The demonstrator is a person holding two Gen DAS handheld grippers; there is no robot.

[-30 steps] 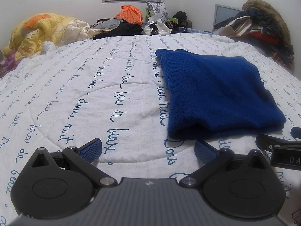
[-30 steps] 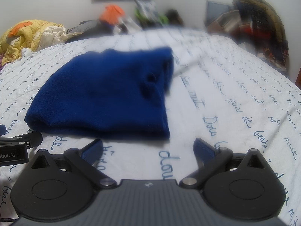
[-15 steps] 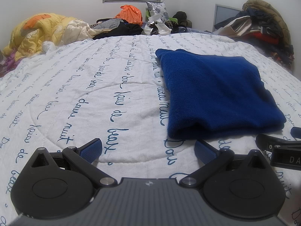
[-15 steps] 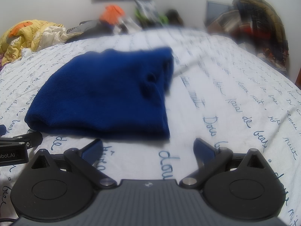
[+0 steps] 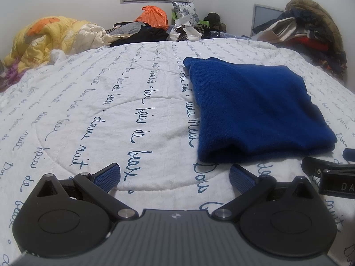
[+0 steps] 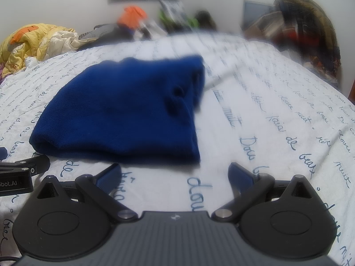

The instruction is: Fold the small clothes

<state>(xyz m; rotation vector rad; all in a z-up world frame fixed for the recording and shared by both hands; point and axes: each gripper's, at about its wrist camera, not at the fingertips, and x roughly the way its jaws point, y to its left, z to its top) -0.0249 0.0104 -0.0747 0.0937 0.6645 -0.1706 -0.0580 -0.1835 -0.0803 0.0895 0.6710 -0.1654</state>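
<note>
**Folded blue sweater flat on the bed, both tongs spread and empty**

Left wrist view: the left gripper (image 5: pixel 174 173) is seen with its blue-padded fingers (image 5: pixel 108 174) spread wide apart, nothing held between them, low over the white quilt (image 5: pixel 93 115) printed with blue handwriting. The blue sweater (image 5: pixel 257 113) is laid folded on the quilt, ahead and to the right, apart from the fingers. Part of the right gripper (image 5: pixel 328 175) is seen at the right edge.

Right wrist view: the right gripper (image 6: pixel 175 173) is likewise held apart and empty. The sweater (image 6: pixel 124 115) is seen ahead and left, its near edge just beyond the fingers. A yellow comforter (image 6: pixel 33 42) is heaped at far left.
</note>
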